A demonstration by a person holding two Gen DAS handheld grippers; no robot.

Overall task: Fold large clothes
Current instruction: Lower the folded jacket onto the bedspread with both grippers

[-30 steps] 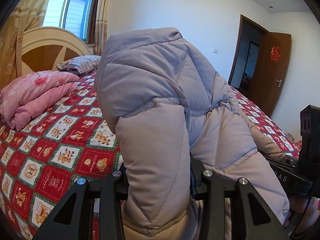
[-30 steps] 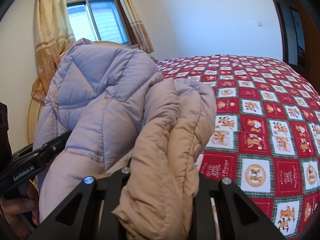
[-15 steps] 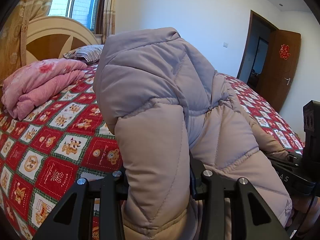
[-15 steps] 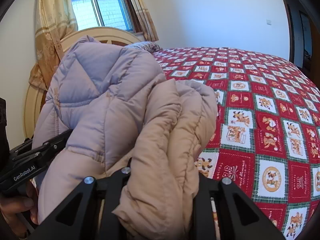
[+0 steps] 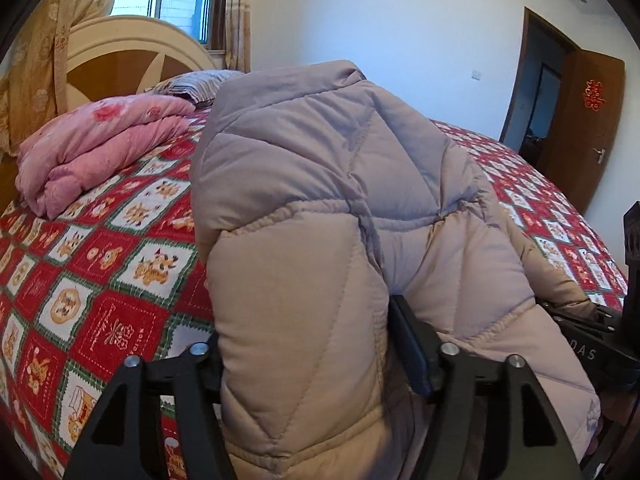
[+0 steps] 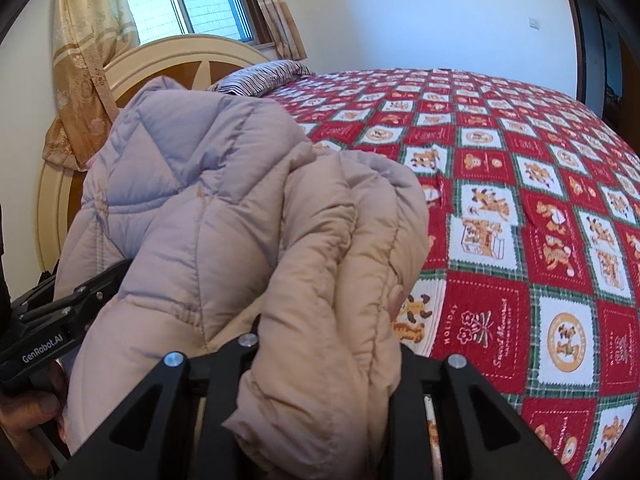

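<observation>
A puffy beige-lilac quilted jacket (image 5: 340, 200) stands bunched up between both grippers, above the red patterned bed cover (image 5: 100, 280). My left gripper (image 5: 304, 328) has its jaws opening: a thick fold of the jacket sits between them, and the inner face of the right finger (image 5: 408, 340) shows bare beside the fold. My right gripper (image 6: 328, 340) pinches a rolled beige fold of the jacket (image 6: 200, 200), its jaws easing slightly. In the right wrist view the left gripper (image 6: 68, 312) reaches under the jacket's left side, held by a hand (image 6: 28, 420).
A folded pink blanket (image 5: 100, 148) and a striped pillow (image 5: 192, 84) lie by the headboard (image 5: 120, 48). The bed cover (image 6: 520, 200) stretches wide to the right. An open brown door (image 5: 588, 128) is at the far right wall.
Both grippers have sunk toward the bed with the jacket. The left gripper's jaws have spread wider around the fold. The right gripper's grip looks nearly the same.
</observation>
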